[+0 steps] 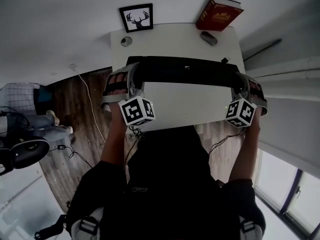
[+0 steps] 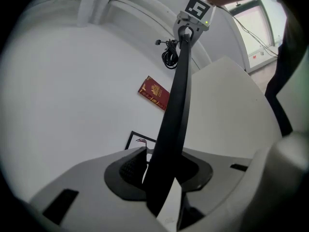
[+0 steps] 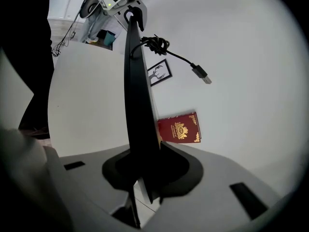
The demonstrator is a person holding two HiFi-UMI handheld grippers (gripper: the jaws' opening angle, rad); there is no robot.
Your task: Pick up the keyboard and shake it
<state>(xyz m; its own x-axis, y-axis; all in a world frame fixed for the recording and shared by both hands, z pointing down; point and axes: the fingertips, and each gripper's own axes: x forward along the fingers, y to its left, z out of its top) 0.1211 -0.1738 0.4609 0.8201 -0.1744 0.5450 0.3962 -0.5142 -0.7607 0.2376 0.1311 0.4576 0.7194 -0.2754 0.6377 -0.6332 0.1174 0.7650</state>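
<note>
Left gripper (image 1: pixel 133 82), right gripper (image 1: pixel 243 85) on keyboard (image 1: pixel 185 70) ends, above table (image 1: pixel 170 44)

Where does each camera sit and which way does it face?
Head view: on the person's head, facing steeply down at the keyboard above the table; arms, torso, left gripper and right gripper show.
Left gripper view: on the left gripper, looking along the keyboard to the right gripper; its own jaws clamp the near end.
Right gripper view: mirrored, own jaws on the other end, facing the left gripper.
All three share the keyboard and red book.
</note>
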